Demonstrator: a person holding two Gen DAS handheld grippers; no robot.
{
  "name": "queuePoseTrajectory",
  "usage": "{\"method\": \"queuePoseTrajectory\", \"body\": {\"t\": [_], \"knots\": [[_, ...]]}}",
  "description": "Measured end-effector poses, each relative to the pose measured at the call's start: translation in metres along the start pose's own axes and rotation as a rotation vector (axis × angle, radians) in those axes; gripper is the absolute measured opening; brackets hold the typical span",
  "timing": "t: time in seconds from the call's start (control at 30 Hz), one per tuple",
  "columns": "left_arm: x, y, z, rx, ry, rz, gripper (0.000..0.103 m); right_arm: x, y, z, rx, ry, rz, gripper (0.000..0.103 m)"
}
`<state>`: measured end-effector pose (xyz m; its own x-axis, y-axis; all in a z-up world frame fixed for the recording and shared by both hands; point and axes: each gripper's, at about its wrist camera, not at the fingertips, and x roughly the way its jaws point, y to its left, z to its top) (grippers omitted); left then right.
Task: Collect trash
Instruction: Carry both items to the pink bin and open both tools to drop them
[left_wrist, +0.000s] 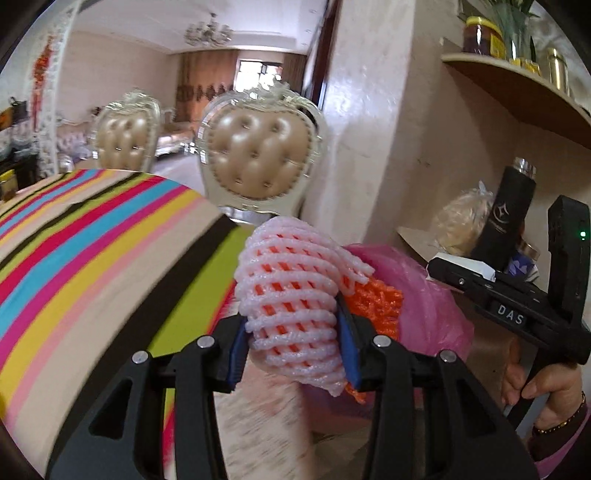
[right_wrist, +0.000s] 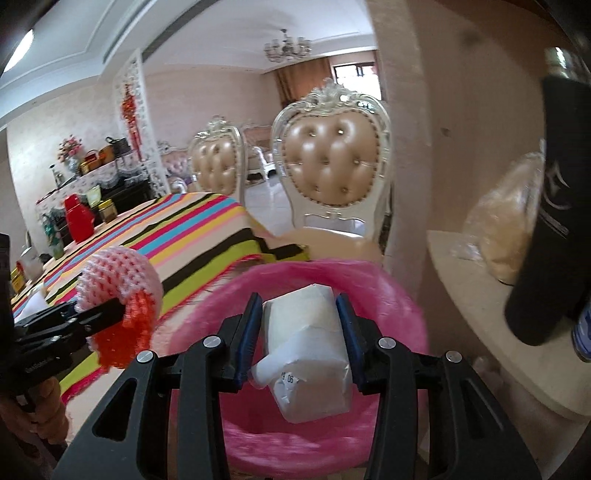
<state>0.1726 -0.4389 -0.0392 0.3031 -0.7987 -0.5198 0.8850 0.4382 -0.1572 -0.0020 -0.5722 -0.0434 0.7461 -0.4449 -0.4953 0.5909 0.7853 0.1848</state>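
My left claw pinches a pink-and-orange foam fruit net just past the counter's striped edge, beside the pink trash bag. My right claw clamps a crumpled white paper packet over the bag's open mouth, so I judge a release would drop it in.

Black claw with blue pads, silver screws, "DAS" label.
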Motion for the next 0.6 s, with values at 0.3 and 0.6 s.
{"method": "queuePoseTrajectory", "body": {"t": [0.3, 0.6], "knots": [[0.045, -0.029, -0.001, 0.055, 0.066, -0.062, 0.063, 0.006, -0.019, 0.003, 0.036, 0.0, -0.024, 0.044], [0.007, 0.002, -0.001, 0.0, -0.008, 0.059, 0.095, 0.008, -0.012, 0.012, 0.049, -0.042, -0.01, 0.081]]}}
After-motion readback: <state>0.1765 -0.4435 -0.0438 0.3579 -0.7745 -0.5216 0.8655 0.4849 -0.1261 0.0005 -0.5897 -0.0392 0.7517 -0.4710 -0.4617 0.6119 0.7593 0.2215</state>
